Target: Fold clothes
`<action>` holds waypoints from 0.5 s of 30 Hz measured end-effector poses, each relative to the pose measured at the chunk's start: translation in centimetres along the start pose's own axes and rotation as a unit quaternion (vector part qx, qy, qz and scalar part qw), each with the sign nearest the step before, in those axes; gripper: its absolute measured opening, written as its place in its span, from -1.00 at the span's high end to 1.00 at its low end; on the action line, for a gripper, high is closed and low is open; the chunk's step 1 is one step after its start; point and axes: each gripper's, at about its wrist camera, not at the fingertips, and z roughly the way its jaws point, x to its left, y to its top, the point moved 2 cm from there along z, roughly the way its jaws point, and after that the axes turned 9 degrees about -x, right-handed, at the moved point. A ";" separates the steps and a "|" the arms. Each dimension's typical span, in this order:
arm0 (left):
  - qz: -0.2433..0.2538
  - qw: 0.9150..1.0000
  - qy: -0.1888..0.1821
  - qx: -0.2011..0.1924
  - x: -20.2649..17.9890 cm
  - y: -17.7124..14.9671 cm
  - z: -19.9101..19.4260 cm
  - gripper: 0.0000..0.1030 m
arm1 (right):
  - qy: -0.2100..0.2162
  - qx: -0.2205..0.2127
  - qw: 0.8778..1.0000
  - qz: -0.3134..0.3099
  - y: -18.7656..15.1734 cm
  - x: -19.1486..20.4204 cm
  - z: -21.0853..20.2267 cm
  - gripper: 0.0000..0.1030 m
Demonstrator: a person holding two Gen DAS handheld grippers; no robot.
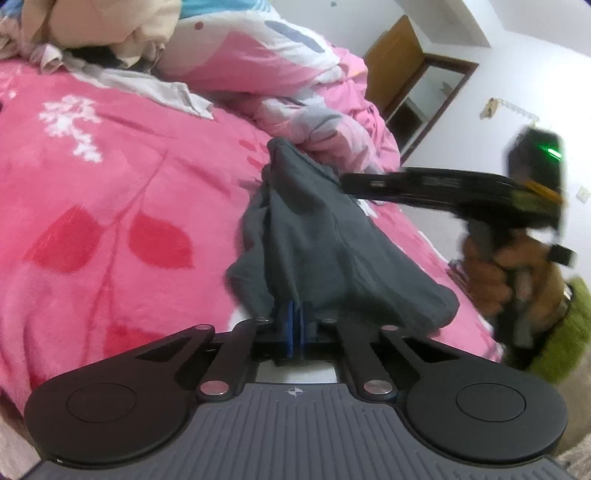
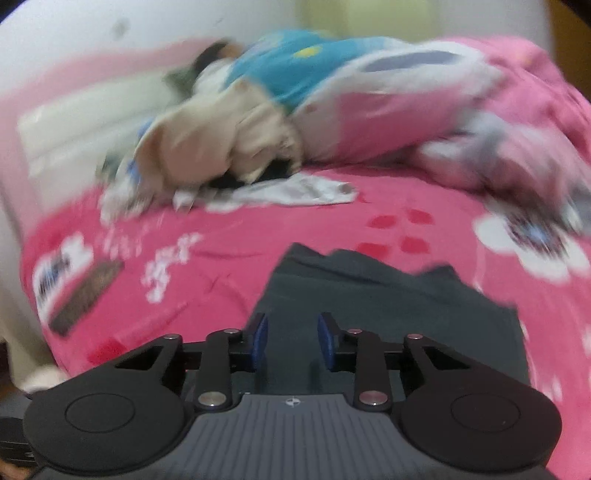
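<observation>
A dark grey garment (image 1: 317, 236) lies bunched on the pink floral bedspread (image 1: 110, 192). My left gripper (image 1: 295, 317) is shut on its near edge and lifts the cloth into a tent. The right gripper shows in the left wrist view (image 1: 347, 182) at the garment's far right side, held in a hand. In the right wrist view the right gripper (image 2: 291, 332) is open and empty, its blue pads (image 2: 260, 339) apart just above the grey garment (image 2: 388, 314), which lies flatter there. That view is blurred.
A pile of unfolded clothes, beige (image 1: 122, 29) and white (image 1: 166, 92), lies at the far side of the bed. A rumpled pink, white and blue quilt (image 1: 280, 70) is heaped behind the garment. The bed's edge (image 1: 461, 295) runs at the right, with a wooden door (image 1: 399, 59) beyond.
</observation>
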 end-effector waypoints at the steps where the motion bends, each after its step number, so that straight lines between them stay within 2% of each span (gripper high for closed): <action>1: -0.006 1.000 -0.001 -0.002 0.3 -0.2 -0.1 0.99 | 0.004 0.017 1.000 -0.016 0.1 0.4 1.4 0.50; 3: -0.015 1.000 -0.004 -0.006 0.8 -0.5 -0.3 1.00 | -0.005 0.049 0.998 -0.051 -0.2 0.7 4.7 0.60; 6: -0.026 1.000 -0.010 -0.006 1.4 -0.7 -0.4 1.00 | -0.097 0.061 0.989 -0.092 -0.8 -1.0 8.8 0.68; 8: -0.028 0.999 -0.016 -0.006 1.6 -0.7 -0.4 1.00 | -0.111 0.048 0.992 -0.041 -0.2 -2.9 9.1 0.69; 10: -0.029 0.999 -0.022 -0.005 1.7 -0.8 -0.3 1.00 | -0.115 0.018 0.993 -0.029 0.9 -3.2 7.6 0.68; 13: -0.044 0.998 -0.033 -0.004 2.3 -0.8 -0.3 0.98 | -0.057 -0.010 0.997 -0.050 2.3 -1.5 4.9 0.67; 15: -0.055 0.998 -0.040 -0.003 2.7 -0.7 -0.3 0.95 | 0.010 0.009 0.997 -0.072 2.5 0.0 3.9 0.65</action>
